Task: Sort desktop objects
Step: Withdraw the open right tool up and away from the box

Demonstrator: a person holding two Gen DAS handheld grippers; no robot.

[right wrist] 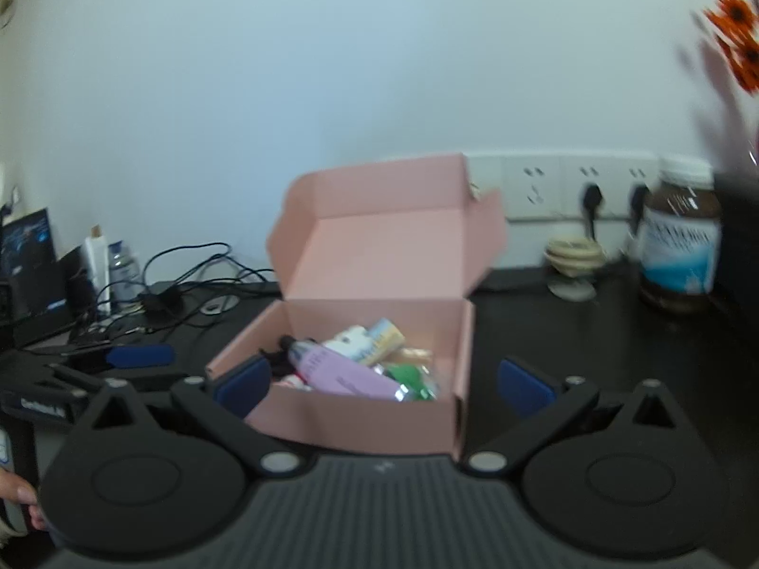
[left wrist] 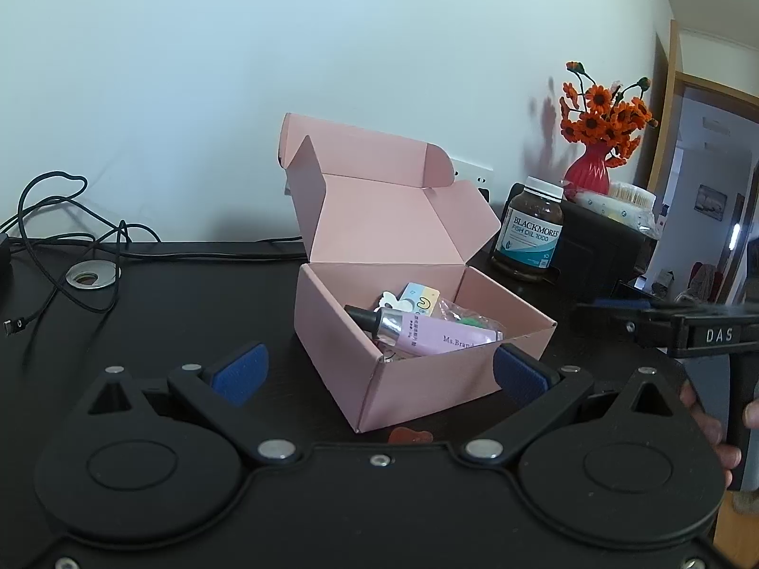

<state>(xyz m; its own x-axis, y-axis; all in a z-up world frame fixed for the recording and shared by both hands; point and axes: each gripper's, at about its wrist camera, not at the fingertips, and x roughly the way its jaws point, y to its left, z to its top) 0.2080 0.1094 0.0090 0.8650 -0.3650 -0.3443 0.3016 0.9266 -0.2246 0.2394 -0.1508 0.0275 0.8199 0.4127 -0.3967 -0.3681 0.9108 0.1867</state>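
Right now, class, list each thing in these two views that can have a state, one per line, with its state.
Pink box: lid open, flaps up, items inside.
Purple tube: capped, lying on its side in the box.
Fish oil bottle: upright, white cap on.
Red vase: upright, holding orange flowers.
Wall plugs: plugged in.
Left hand-held gripper: open, holding nothing.
Right hand-held gripper: open, holding nothing.
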